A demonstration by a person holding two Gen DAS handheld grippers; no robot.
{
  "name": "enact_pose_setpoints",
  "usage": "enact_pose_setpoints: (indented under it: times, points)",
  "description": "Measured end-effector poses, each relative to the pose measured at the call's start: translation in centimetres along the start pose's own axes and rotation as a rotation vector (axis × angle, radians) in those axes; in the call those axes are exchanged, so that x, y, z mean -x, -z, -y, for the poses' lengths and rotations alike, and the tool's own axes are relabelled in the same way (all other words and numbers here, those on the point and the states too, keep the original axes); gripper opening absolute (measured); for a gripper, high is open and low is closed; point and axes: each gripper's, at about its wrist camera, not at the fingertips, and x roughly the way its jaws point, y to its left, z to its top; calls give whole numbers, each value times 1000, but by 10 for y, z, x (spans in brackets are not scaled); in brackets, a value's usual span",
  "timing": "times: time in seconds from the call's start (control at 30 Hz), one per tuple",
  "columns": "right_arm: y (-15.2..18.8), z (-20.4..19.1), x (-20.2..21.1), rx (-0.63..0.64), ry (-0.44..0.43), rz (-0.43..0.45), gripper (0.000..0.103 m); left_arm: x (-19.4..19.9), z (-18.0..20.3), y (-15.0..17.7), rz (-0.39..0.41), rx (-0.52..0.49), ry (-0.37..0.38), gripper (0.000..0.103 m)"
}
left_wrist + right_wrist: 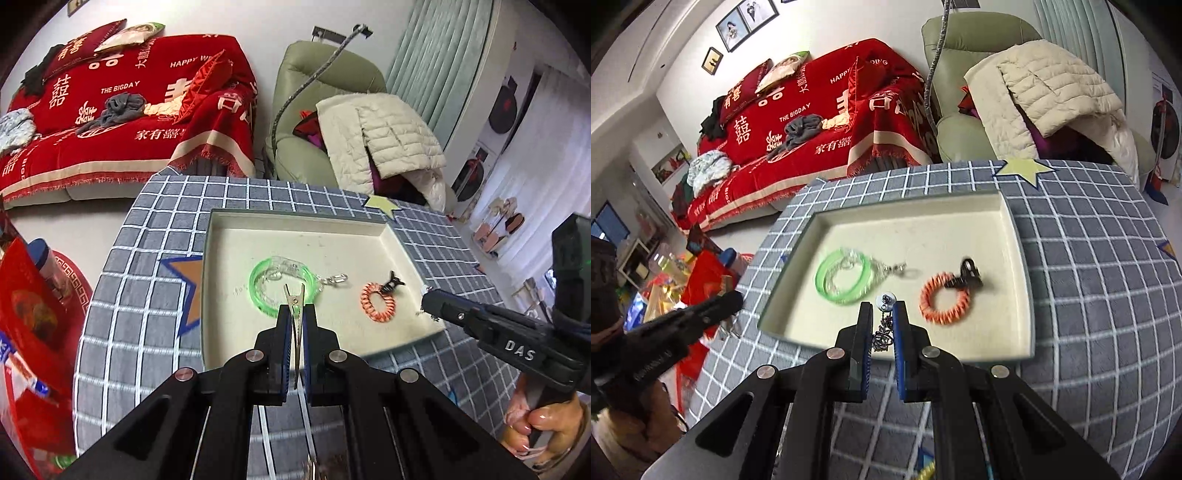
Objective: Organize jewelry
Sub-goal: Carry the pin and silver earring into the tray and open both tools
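Left wrist view: left gripper [295, 314] pinches a metal clip [294, 301] over the tray [295, 218], right gripper [882, 314] clasps a chain [882, 334]; both likely need lowering and release beside the bangle [282, 288] just ahead

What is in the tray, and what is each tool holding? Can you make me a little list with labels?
tray: cream tray on a checked cloth
inside tray: green bangle with a clear chain, orange coil band, black claw clip
left tool: shut on a metal hair clip, above the tray's near part
right tool: shut on a dangly chain piece, above the tray's near edge
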Motion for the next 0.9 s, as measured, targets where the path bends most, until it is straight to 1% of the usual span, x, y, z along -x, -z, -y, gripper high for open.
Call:
enact_pose_setpoints:
  times: [0.17, 0.3, 0.43, 0.53, 0.63, 0.7, 0.8, 0.9]
  points:
    - [-11, -1, -33, -8, -9, -38, 11, -40, -3, -10, -77, -28, -27, 26]
    - [-9, 0, -61, -10, -10, -86, 11, -64, -6, -3, -142, -50, -51, 26]
    - [0, 6, -85, -28, -11, -131, 11, -80, -11, 4, -187, -32, -49, 26]
    - [3, 14, -99, -34, 4, -153, 11, -91, -12, 9, -210, -40, -78, 26]
    - [4, 21, -104, -31, 40, -159, 11, -100, -13, 12, -226, -36, -96, 26]
    - [3, 25, -103, -30, 59, -145, 11, -101, -11, 13, -212, -50, -113, 26]
    - [2, 28, -102, -18, 101, -132, 11, -105, -4, 13, -195, -100, -161, 26]
    - [2, 29, -101, -17, 102, -127, 12, -106, -1, 14, -176, -121, -191, 26]
